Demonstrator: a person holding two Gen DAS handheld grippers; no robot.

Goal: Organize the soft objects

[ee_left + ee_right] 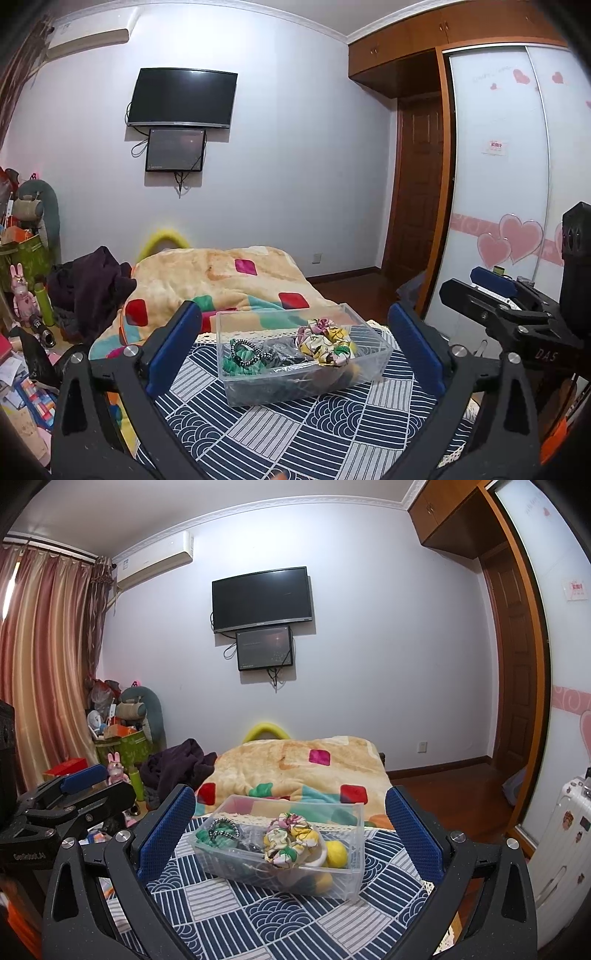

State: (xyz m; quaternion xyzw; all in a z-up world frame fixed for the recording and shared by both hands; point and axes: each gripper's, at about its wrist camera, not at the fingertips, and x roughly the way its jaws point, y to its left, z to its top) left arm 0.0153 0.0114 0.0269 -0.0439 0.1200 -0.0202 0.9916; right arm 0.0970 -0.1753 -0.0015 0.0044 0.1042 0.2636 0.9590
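The left gripper (295,347) and right gripper (290,830) both hang with jaws wide, holding nothing, framing a clear box (258,384) at lower centre on the patterned bench (288,435). The box holds a floral scrunchie (325,341), a green one (238,360) and a yellow ball (336,853). Dark items beneath are hard to make out.

The box (295,384) is clear, glossy plastic. Inside, a scrunchie (325,341) of smooth printed cloth with a slight sheen. The tablecloth (280,435) is matt woven cloth; the blanket (221,280) — soft, fleecy. Finger pads (166,834) show rough, dimpled blue rubber on matt black plastic frames, with shiny metal screws (123,835).
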